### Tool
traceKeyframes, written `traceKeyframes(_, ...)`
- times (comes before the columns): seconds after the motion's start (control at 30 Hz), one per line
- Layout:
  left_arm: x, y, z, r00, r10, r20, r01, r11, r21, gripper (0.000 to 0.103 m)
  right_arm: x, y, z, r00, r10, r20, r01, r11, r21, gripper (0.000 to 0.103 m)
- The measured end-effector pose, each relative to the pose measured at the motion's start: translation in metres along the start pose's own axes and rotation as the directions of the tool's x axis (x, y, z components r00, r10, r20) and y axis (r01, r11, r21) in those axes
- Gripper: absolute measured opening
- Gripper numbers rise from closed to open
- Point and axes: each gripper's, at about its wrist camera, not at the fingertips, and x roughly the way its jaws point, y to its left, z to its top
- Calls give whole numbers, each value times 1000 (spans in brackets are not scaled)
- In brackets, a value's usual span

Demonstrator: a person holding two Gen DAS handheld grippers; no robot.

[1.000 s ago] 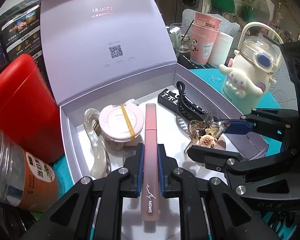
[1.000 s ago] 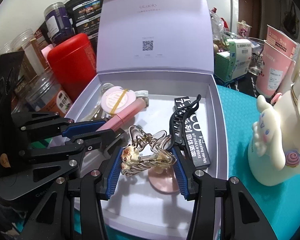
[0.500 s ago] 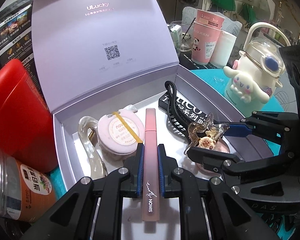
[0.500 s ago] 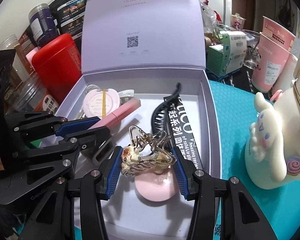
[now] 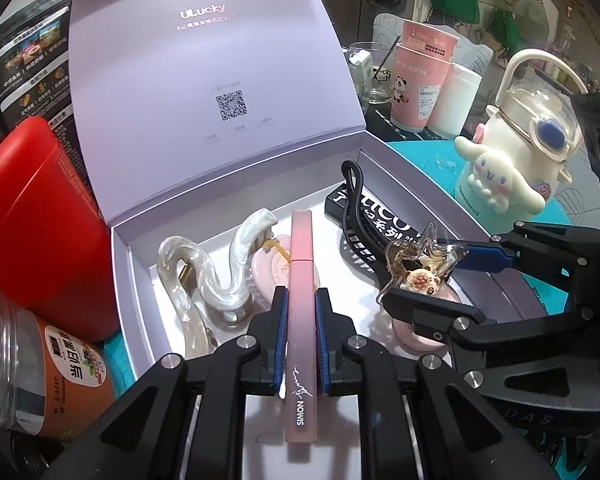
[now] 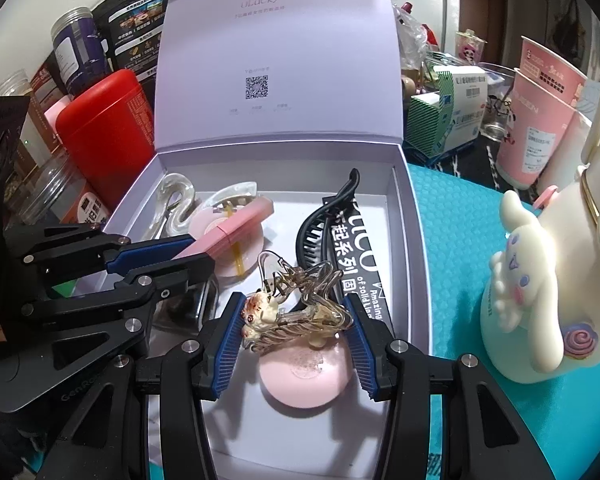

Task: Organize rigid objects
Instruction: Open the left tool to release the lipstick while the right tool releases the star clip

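Observation:
An open lilac gift box sits on the teal mat. My left gripper is shut on a pink lip-gloss tube, held over the box's left half. My right gripper is shut on a clear star-shaped hair claw with a small figure, held over a pink round disc. In the box lie a pearly wavy hair clip, a pink compact with a yellow band, a black hair claw and a black printed box.
A red canister and a clear jar with an orange label stand left of the box. A white Cinnamoroll bottle stands on the right. Pink paper cups and cartons crowd the back.
Both grippers have drawn back and lifted slightly with their objects. The compact has tilted under the tube, and the wavy clip now stands up beside it.

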Motion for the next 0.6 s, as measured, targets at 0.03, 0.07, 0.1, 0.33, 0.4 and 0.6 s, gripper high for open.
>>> traceKeyframes(0.03, -1, 0, 0, 1000, 3, 3, -3, 1000, -5, 13, -1, 0, 0, 1000, -1, 1, 1, 1000, -1, 49)
traceKeyframes(0.07, -2, 1, 1, 1000, 6, 7, -6, 1000, -9, 13, -2, 0, 0, 1000, -2, 3, 2, 1000, -2, 49)
traceKeyframes(0.1, -5, 2, 1, 1000, 12, 13, -12, 1000, -16, 13, -4, 0, 0, 1000, -2, 5, 2, 1000, -4, 49)
traceKeyframes(0.33, -17, 7, 2, 998, 48, 34, -47, 998, -39, 13, -15, 4, 0, 1000, -21, 16, 21, 1000, -13, 64)
traceKeyframes(0.4, -21, 8, 2, 998, 49, 38, -47, 998, -43, 13, -20, 5, 0, 999, -24, 21, 25, 1000, -16, 65)
traceKeyframes(0.6, -29, 8, 0, 998, 56, 41, -55, 998, -43, 13, -32, 1, -2, 999, -42, 28, 42, 999, 1, 68)
